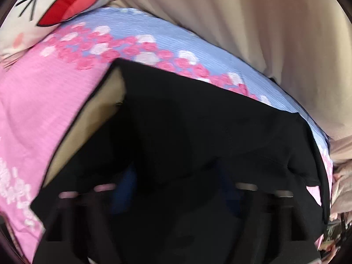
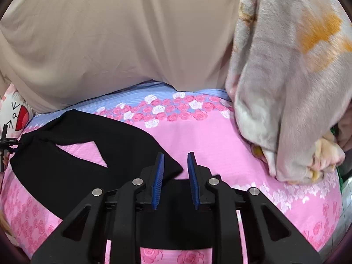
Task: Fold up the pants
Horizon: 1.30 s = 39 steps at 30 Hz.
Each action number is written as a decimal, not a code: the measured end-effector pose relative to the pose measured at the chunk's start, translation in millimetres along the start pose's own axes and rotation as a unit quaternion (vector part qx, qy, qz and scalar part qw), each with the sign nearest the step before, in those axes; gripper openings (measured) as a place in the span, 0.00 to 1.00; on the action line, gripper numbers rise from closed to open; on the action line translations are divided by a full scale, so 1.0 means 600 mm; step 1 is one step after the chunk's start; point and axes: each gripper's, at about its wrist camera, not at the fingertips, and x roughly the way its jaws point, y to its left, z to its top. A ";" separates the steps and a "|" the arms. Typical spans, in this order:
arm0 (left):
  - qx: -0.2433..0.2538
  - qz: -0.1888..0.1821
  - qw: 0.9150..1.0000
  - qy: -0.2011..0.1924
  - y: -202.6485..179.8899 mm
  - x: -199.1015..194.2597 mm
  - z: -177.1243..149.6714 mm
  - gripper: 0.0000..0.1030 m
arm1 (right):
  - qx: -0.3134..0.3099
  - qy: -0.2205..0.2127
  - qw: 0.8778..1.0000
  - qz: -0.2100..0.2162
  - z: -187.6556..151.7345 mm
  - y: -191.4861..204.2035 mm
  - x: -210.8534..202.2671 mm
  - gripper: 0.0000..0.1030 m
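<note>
The black pants (image 1: 198,121) lie on the pink and blue flowered bedsheet (image 1: 44,99), and the waistband's beige lining (image 1: 92,121) shows at the left. My left gripper (image 1: 176,187) hovers close over them. It is blurred, its faint blue pads stand apart, and I see nothing pinched between them. In the right wrist view the pants (image 2: 77,154) stretch from the left, with a gap of sheet between the two legs. My right gripper (image 2: 176,156) stands over the leg ends. Its blue pads are apart, and only sheet and cloth show behind the gap.
A beige drape (image 2: 110,33) hangs along the far side of the bed. A plush blanket (image 2: 286,88) with orange patches is heaped at the right. A cartoon pillow (image 1: 55,4) lies at the bed's left end. Pink sheet (image 2: 198,136) shows between pants and blanket.
</note>
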 end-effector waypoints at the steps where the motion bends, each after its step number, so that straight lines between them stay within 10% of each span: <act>1: 0.014 -0.001 1.000 -0.002 -0.008 -0.002 0.004 0.20 | 0.002 0.003 1.000 0.000 -0.004 0.000 0.001 0.22; 3: 0.027 -0.015 0.999 -0.016 -0.013 -0.025 0.002 0.05 | 0.006 0.008 1.000 0.001 -0.011 0.001 0.004 0.23; 10: 0.077 -0.078 0.991 -0.073 -0.012 -0.222 -0.029 0.05 | -0.006 0.024 1.000 0.019 -0.032 0.025 0.014 0.70; 18: 0.049 -0.034 0.998 -0.012 0.092 -0.231 -0.126 0.07 | 0.028 0.087 0.990 0.106 -0.065 0.055 0.095 0.72; 20: 0.036 -0.026 0.999 0.002 0.109 -0.210 -0.134 0.07 | 0.025 0.104 0.989 0.105 -0.065 0.071 0.131 0.30; 23: 0.028 -0.015 0.999 0.010 0.118 -0.185 -0.124 0.07 | 0.013 0.101 0.991 0.087 -0.038 0.082 0.138 0.06; 31: 0.061 -0.031 0.997 -0.032 0.105 -0.263 -0.088 0.12 | -0.027 -0.004 1.000 0.014 0.048 0.022 -0.054 0.06; 39: 0.053 0.024 0.998 0.035 0.145 -0.146 -0.140 0.17 | 0.055 0.105 0.993 -0.026 -0.138 -0.091 0.019 0.05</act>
